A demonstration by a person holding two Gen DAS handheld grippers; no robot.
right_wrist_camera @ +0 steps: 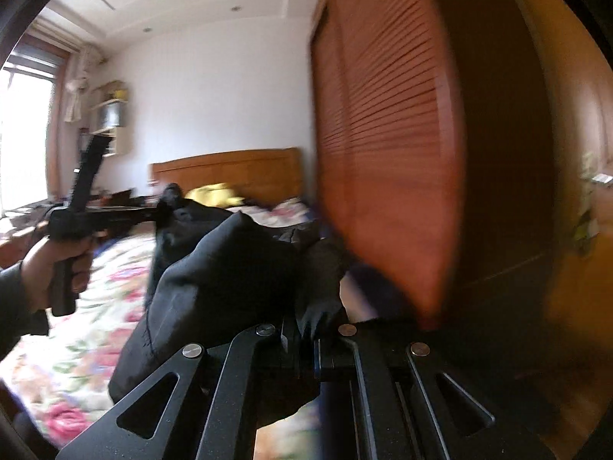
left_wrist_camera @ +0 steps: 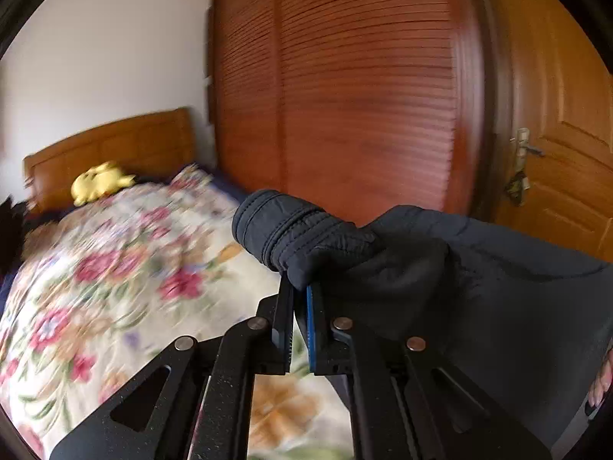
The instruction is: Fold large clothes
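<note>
While both hand-held tools are raised above the bed, the left gripper (left_wrist_camera: pixel 300 291) has its two black jaws pinched nearly together on a dark navy padded garment (left_wrist_camera: pixel 440 268), just below a ribbed, stitched cuff (left_wrist_camera: pixel 276 226) that sticks up past the fingertips. From that grip the cloth spreads to the right and hangs down the right side of the left wrist view, where fingertips of a hand (left_wrist_camera: pixel 601 383) show at the edge.

Seen from the right wrist camera, the right gripper (right_wrist_camera: pixel 302 339) is likewise closed, with a fold of the same dark garment (right_wrist_camera: pixel 230 268) caught between its jaws; the cloth bulges up in front of the fingers and drapes to the left. Farther left in that view the left gripper (right_wrist_camera: pixel 163 212) points into the other end of the cloth, held by a hand (right_wrist_camera: pixel 57 264) in a dark sleeve.

Below the garment lies a bed covered by a cream quilt with red and orange flowers (left_wrist_camera: pixel 115 276), a yellow plush toy (left_wrist_camera: pixel 99 182) near the orange wooden headboard (left_wrist_camera: pixel 115 145). A reddish louvred wardrobe (left_wrist_camera: pixel 345 96) stands beside the bed, an orange wooden door with a metal handle (left_wrist_camera: pixel 555 134) to its right, and a bright window (right_wrist_camera: pixel 23 134) on the far left. The background is motion-blurred.
</note>
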